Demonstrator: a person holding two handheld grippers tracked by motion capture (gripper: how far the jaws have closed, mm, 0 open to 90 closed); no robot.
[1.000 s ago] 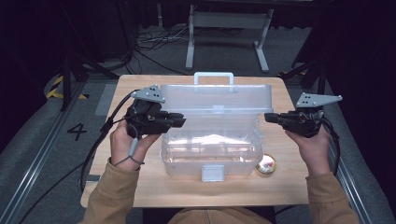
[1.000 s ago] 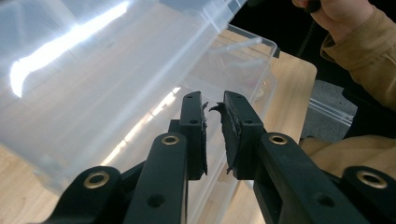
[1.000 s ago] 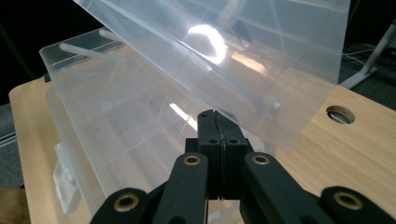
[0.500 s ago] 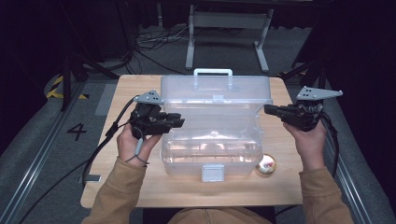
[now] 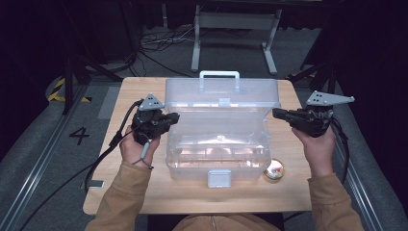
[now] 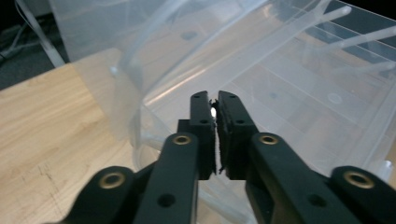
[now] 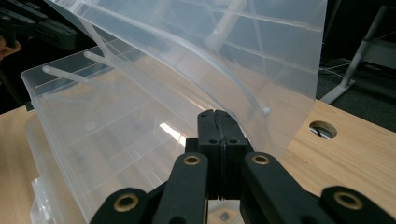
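A wooden table stands on grey floor. Near the table's right front corner lies a small round tin, gold-rimmed with a pale, reddish top. A round hole is cut in the tabletop. On the floor at the left is a painted number 4, and farther off a yellow-and-black striped patch. Beyond the table stands a grey metal stand, with loose cables to its left.

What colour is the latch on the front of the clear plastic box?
Pale grey-white, opaque, on the box's front wall; the latch shows best in the high view.
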